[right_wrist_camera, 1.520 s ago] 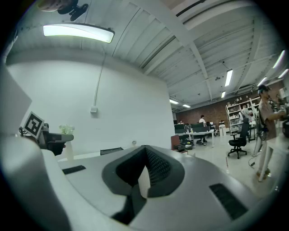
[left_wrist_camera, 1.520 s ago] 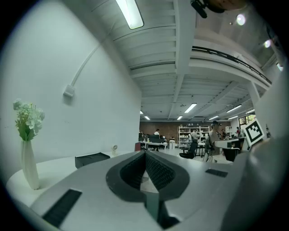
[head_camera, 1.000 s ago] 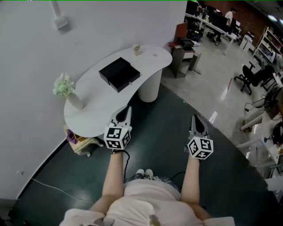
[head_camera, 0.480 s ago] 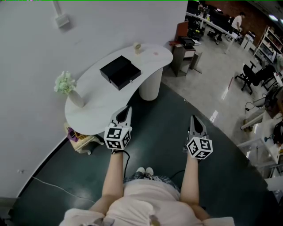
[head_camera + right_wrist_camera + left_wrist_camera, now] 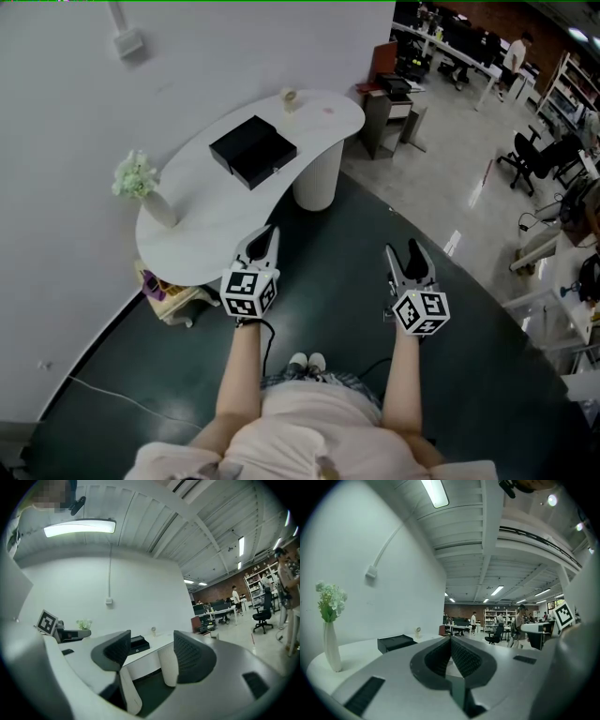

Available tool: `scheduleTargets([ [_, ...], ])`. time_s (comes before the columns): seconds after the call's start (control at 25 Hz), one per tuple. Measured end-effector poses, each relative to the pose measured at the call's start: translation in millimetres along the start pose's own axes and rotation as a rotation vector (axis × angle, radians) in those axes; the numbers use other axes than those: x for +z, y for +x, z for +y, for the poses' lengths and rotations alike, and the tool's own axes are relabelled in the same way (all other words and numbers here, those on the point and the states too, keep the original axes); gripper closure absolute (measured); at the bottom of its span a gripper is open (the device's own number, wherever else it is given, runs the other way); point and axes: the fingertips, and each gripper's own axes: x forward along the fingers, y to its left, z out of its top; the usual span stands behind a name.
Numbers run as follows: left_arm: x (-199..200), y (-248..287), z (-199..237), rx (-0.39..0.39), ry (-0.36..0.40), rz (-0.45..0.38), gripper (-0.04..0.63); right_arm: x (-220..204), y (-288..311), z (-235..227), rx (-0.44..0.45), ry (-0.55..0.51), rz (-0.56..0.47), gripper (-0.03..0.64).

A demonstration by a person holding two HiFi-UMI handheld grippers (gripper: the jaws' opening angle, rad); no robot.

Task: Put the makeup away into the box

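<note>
Low in the head view, both tools hang over the dark floor (image 5: 328, 281). My left gripper (image 5: 265, 240) is clenched on nothing, and my right gripper (image 5: 410, 255) is released, jaws apart and empty. Beyond them, upper left, the black box (image 5: 253, 152) sits on the white table (image 5: 211, 211), with a small pale item (image 5: 290, 100) at the far end.

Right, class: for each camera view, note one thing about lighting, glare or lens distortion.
Head view: glare streaks the glossy pale floor. Left gripper view: fisheye curves the white ribbed ceiling, corners black. Right gripper view: the long ceiling strip light blows out white.
</note>
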Motion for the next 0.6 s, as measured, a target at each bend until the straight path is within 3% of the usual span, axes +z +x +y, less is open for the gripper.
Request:
scheduleTargets([
  [0.16, -2.7, 1.7, 2.7, -0.003, -0.003, 0.005, 0.569, 0.3, 4.2, 0.6, -0.014, 0.023, -0.014, 0.214],
  [0.28, -4.7, 3.6, 6.7, -0.005, -0.007, 0.007, 0.569, -4.5, 10.2, 0.9, -0.024, 0.046, -0.001, 0.151],
  [0.6, 0.1, 12.7, 25.3, -0.011, -0.008, 0.002, 0.569, -8.1, 30.5, 9.3, -0.026, 0.04, 0.016, 0.138],
])
